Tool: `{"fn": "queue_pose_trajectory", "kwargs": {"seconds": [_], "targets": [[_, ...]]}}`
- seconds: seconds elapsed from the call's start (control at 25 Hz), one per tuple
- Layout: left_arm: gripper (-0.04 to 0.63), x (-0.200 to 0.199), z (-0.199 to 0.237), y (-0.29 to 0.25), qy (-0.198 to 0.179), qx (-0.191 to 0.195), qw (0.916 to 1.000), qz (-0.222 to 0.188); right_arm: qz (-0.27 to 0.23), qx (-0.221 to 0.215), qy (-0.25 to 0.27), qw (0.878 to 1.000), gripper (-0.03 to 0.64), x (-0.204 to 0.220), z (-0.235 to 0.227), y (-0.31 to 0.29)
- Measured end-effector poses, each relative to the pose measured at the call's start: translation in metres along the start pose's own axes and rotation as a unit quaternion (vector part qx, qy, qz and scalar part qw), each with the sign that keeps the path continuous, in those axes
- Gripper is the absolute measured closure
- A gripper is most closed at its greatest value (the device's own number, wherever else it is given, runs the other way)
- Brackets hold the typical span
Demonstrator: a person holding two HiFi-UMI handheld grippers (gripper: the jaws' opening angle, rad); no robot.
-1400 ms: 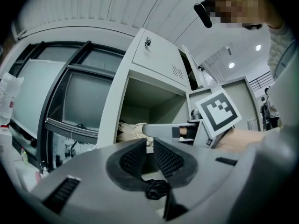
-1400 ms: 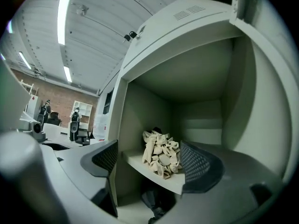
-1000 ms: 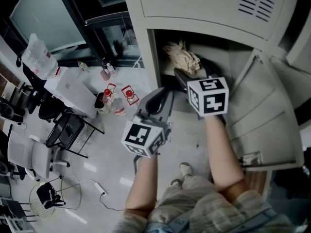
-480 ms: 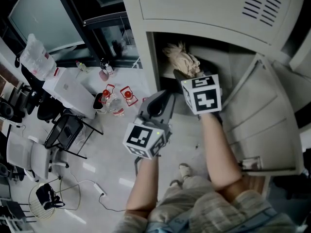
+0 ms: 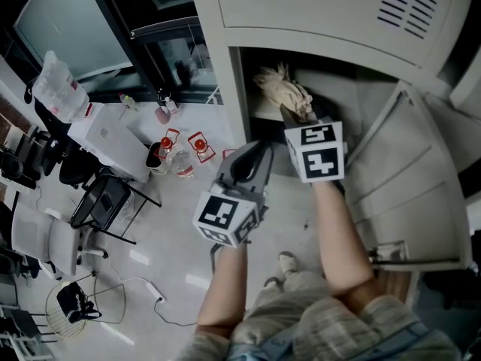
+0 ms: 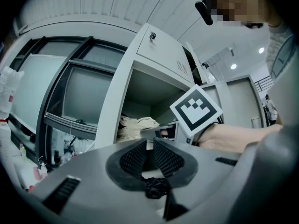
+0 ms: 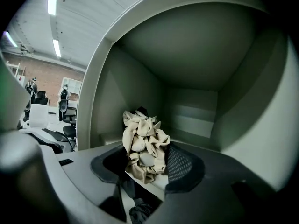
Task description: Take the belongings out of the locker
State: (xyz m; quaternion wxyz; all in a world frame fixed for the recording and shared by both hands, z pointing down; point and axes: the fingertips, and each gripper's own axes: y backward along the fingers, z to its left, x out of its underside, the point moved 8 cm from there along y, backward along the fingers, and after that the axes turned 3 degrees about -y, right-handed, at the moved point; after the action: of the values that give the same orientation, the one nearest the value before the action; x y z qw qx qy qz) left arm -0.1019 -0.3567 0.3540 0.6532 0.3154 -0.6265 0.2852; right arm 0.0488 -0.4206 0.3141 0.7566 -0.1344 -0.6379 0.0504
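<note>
Two grippers are seen at the locker (image 5: 222,66). The right gripper (image 7: 147,167) is reached into the locker's open compartment and is clamped on a crumpled beige cloth (image 7: 142,143), found near the front of that compartment. The left gripper (image 6: 150,147) is held outside the locker, jaws pressed together on nothing

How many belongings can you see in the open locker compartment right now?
1: a crumpled beige cloth in the open locker compartment, between the jaws of the right gripper. Something smaller may be hidden behind it.
</note>
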Motion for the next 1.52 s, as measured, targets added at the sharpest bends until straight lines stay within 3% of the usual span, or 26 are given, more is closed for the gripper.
{"fn": "queue_pose_trajectory", "kwargs": {"seconds": [0.64,1.52], "targets": [[0.568,0.005,-0.018,0.004,0.004,0.019,0.9998,0.007,-0.08,-0.002,-0.067,0.995,0.403,0.026,-0.006,0.034],[0.568,0.002,-0.043,0.023,-0.002,0.03,0.9995,0.008,-0.156,0.001,-0.091,0.984,0.411,0.043,0.004,0.086]]}}
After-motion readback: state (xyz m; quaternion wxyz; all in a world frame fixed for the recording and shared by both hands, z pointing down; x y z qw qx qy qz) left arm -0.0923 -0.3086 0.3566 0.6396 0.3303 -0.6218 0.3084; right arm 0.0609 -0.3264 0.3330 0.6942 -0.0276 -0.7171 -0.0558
